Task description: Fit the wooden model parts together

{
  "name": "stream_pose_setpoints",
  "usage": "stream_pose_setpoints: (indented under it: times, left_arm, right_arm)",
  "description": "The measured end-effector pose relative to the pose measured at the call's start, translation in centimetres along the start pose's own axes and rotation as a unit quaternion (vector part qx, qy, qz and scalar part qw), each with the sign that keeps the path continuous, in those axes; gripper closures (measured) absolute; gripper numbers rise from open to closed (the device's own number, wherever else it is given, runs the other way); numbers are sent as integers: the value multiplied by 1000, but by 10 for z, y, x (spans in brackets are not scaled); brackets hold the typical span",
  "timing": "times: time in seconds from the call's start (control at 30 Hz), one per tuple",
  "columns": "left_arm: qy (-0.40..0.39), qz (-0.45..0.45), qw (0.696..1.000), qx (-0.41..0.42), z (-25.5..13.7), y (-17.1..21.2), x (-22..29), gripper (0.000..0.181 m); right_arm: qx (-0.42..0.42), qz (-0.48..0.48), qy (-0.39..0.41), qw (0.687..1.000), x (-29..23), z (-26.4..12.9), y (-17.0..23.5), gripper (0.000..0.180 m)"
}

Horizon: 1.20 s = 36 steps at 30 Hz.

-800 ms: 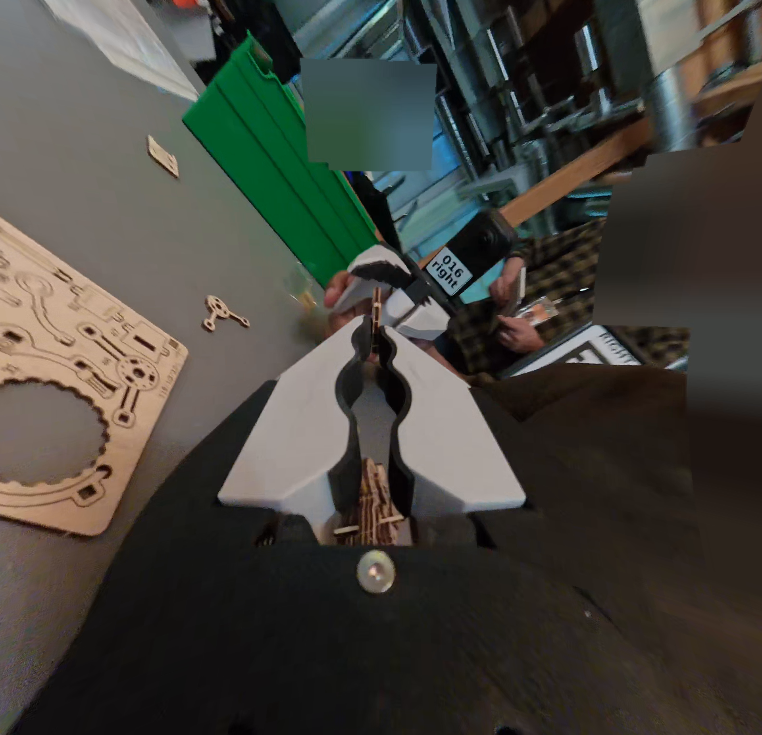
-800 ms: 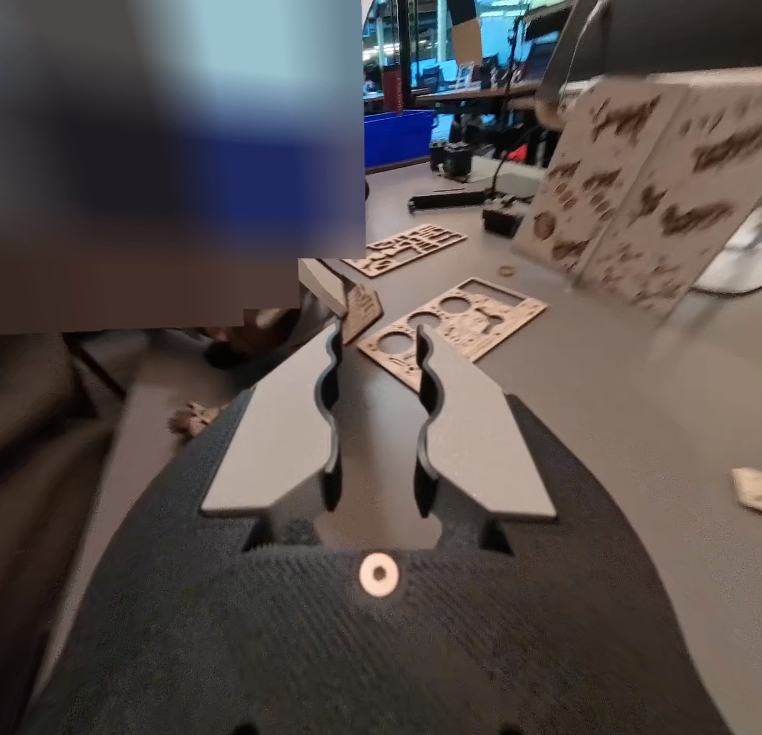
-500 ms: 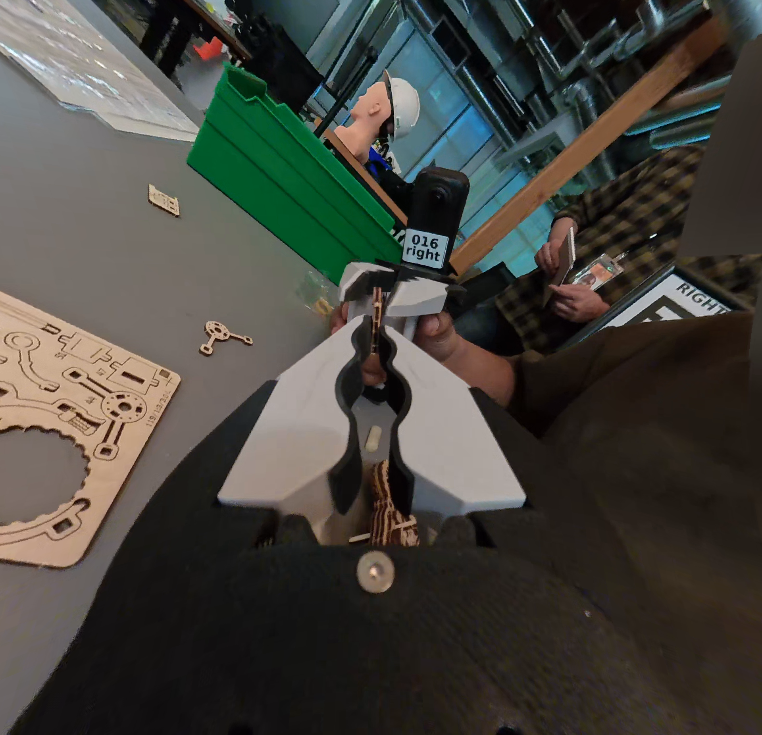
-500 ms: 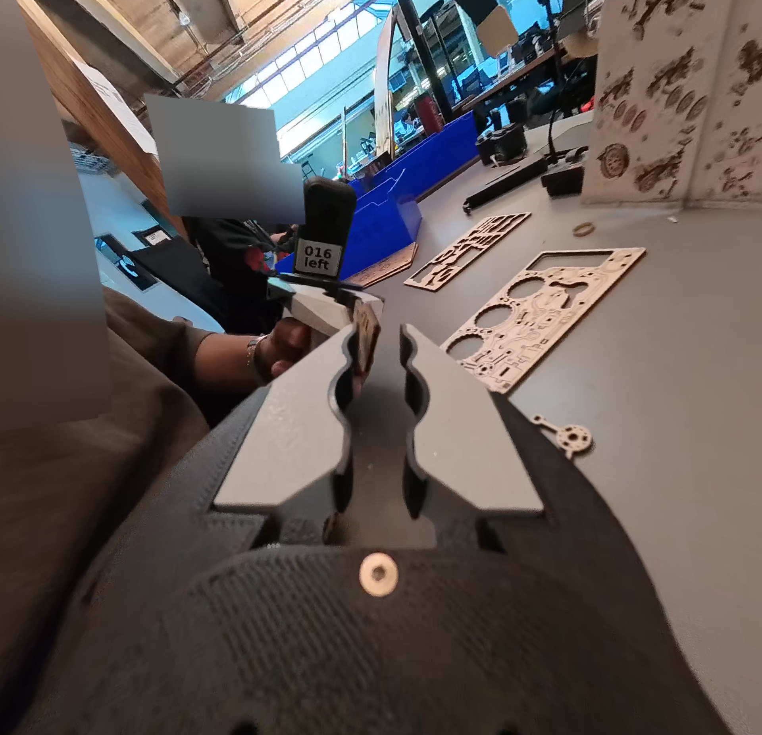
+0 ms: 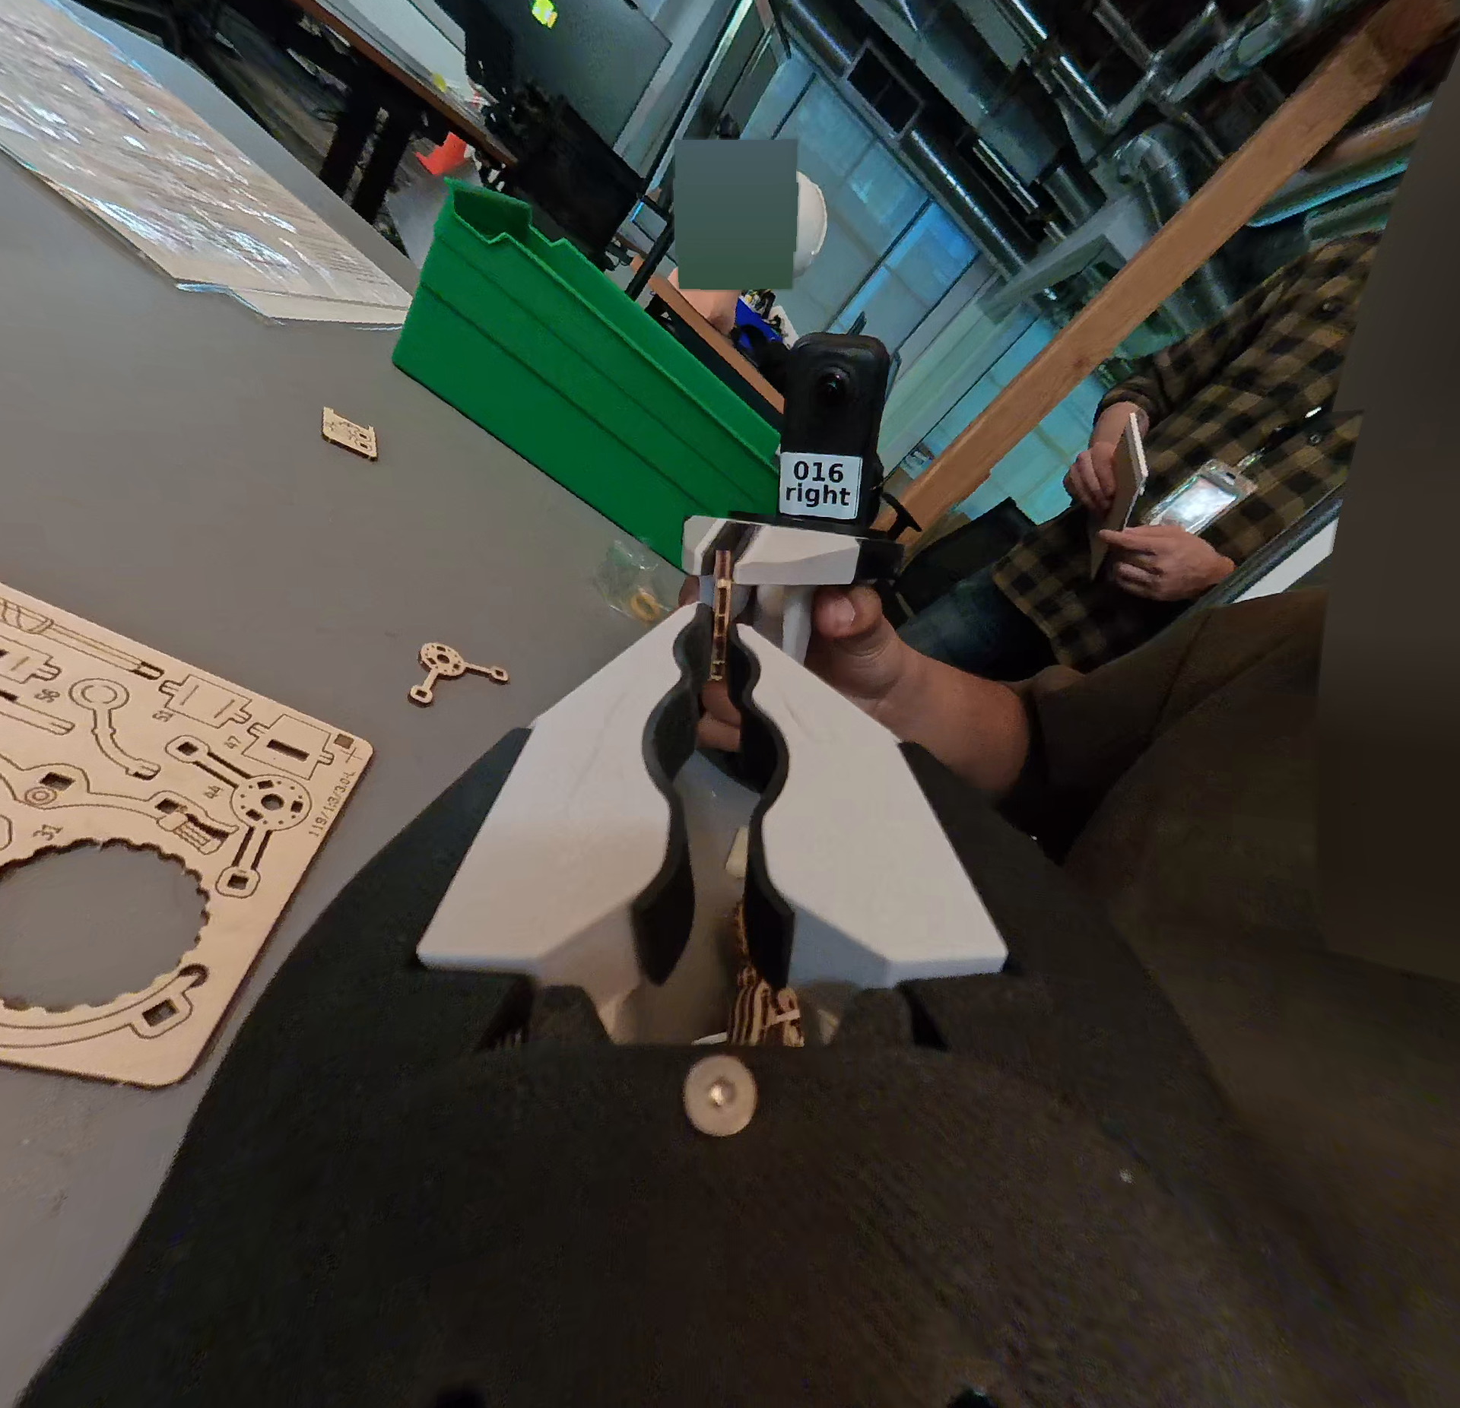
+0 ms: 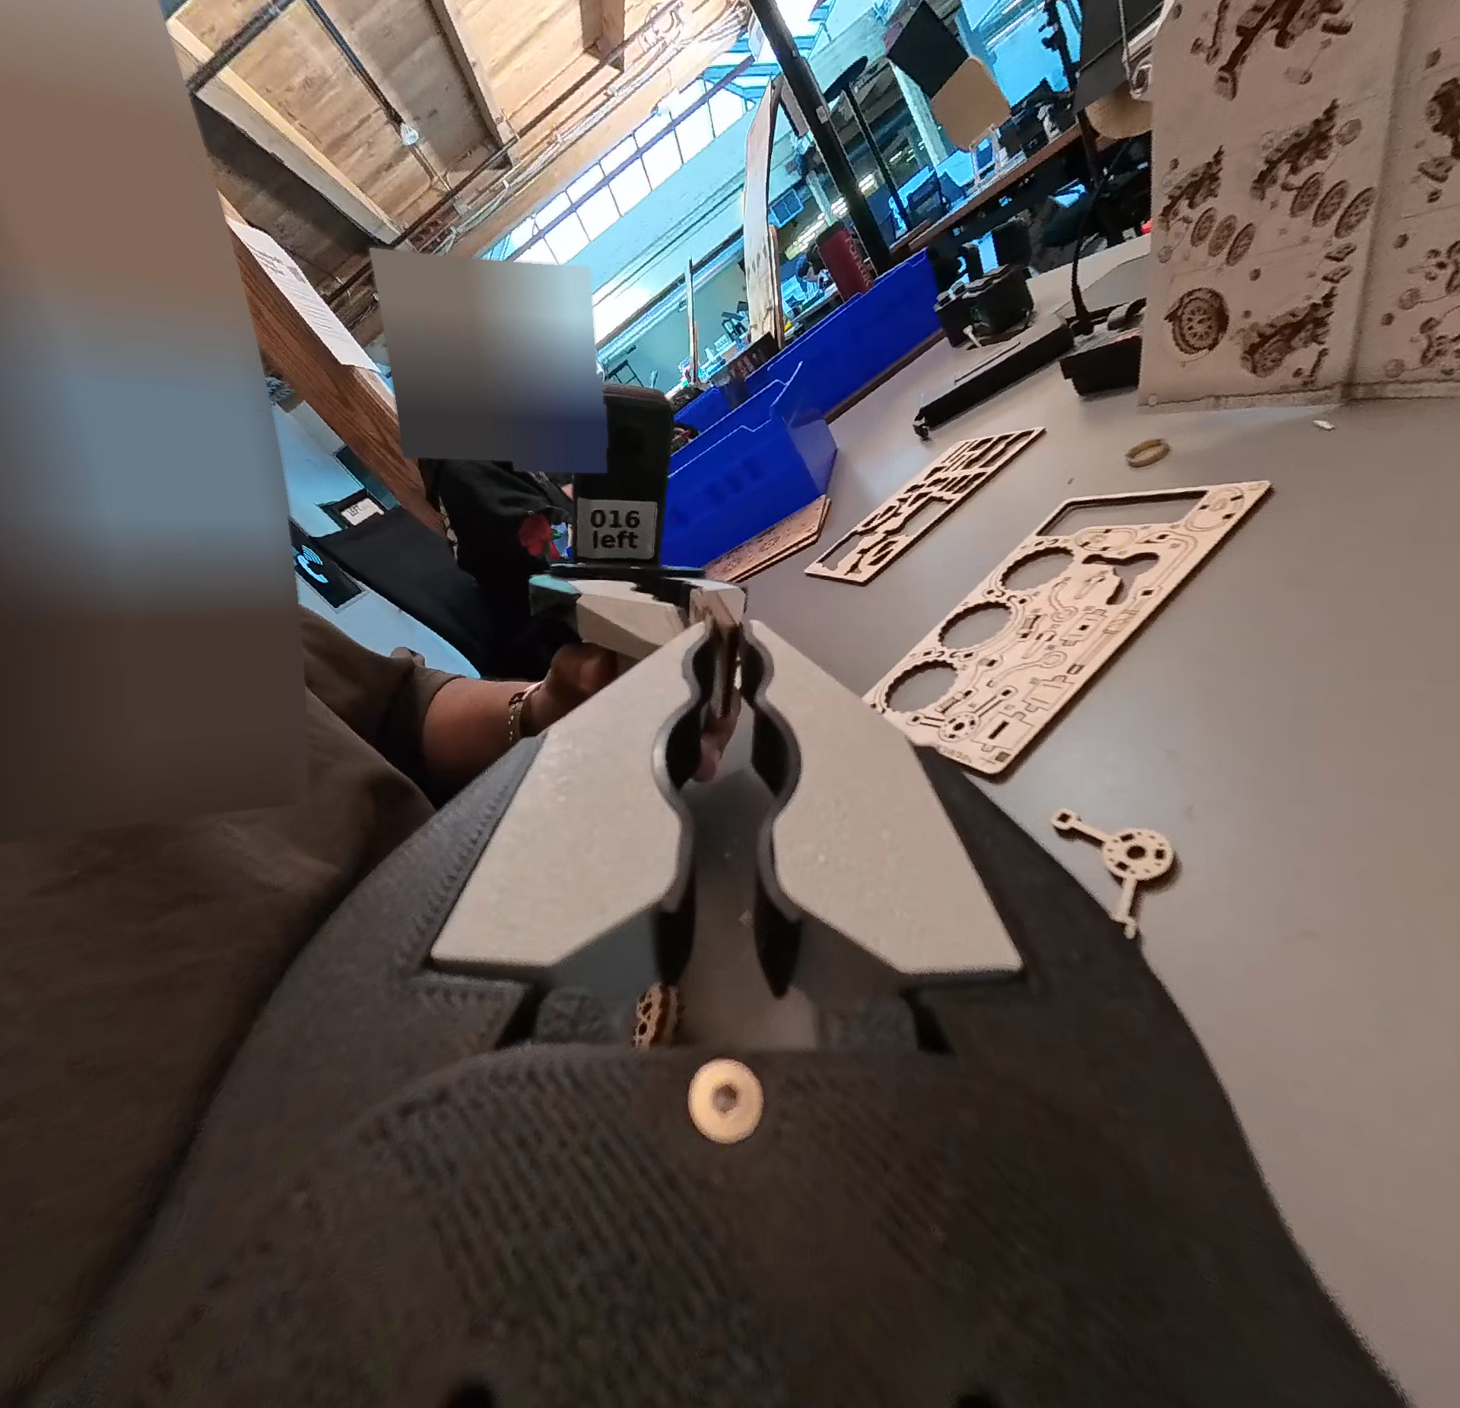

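My left gripper (image 5: 717, 635) is shut on a thin wooden part (image 5: 720, 604), seen edge-on and held upright above the grey table (image 5: 197, 541). My right gripper (image 6: 725, 643) faces it tip to tip and is shut on the same part (image 6: 723, 671). The right gripper also shows in the left wrist view (image 5: 731, 552), and the left gripper in the right wrist view (image 6: 711, 604). A striped wooden sub-assembly (image 5: 762, 1007) shows below the left fingers. A toothed wooden bit (image 6: 656, 1015) shows below the right fingers.
A loose key-shaped part (image 5: 450, 671) (image 6: 1126, 857) lies beside a punched plywood sheet (image 5: 158, 857) (image 6: 1066, 620). A second sheet (image 6: 924, 501), green bin (image 5: 569, 391), blue bin (image 6: 758, 454), small tile (image 5: 349, 432) and upright instruction sheet (image 6: 1303, 169) surround. A seated person in plaid (image 5: 1185, 517) is beyond. The tips of both grippers are at nearly the same place.
My right gripper has swung up to face the left one and gone from open to shut on the wooden part. My left gripper has kept its hold.
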<state>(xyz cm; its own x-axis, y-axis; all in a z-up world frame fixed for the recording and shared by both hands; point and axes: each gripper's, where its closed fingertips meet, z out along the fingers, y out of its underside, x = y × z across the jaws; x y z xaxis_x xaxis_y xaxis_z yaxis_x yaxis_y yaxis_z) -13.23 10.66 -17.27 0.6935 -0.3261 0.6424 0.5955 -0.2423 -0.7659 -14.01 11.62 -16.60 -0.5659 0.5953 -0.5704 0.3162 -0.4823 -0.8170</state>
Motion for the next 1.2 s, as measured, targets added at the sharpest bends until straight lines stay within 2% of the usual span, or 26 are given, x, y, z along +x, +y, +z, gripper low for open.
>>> stream_pose_setpoints:
  times: [0.47,0.67,1.0,1.07,1.2]
  left_arm:
    - [-44,86,995,-1,0,-2,1,180]
    - [-107,221,969,0,1,-4,7,179]
    - [-150,292,944,-16,2,-2,6,177]
    - [-138,274,952,-17,2,-1,4,178]
    - [-95,177,980,-12,1,-1,0,178]
  right_arm:
    - [-11,-13,7,1000,1,2,-1,176]
    - [-10,-5,7,1000,-3,1,-5,176]
    - [-22,-13,27,999,-2,0,-3,175]
    - [-27,-23,30,999,-2,0,-2,175]
    - [-33,-11,21,999,1,1,0,176]
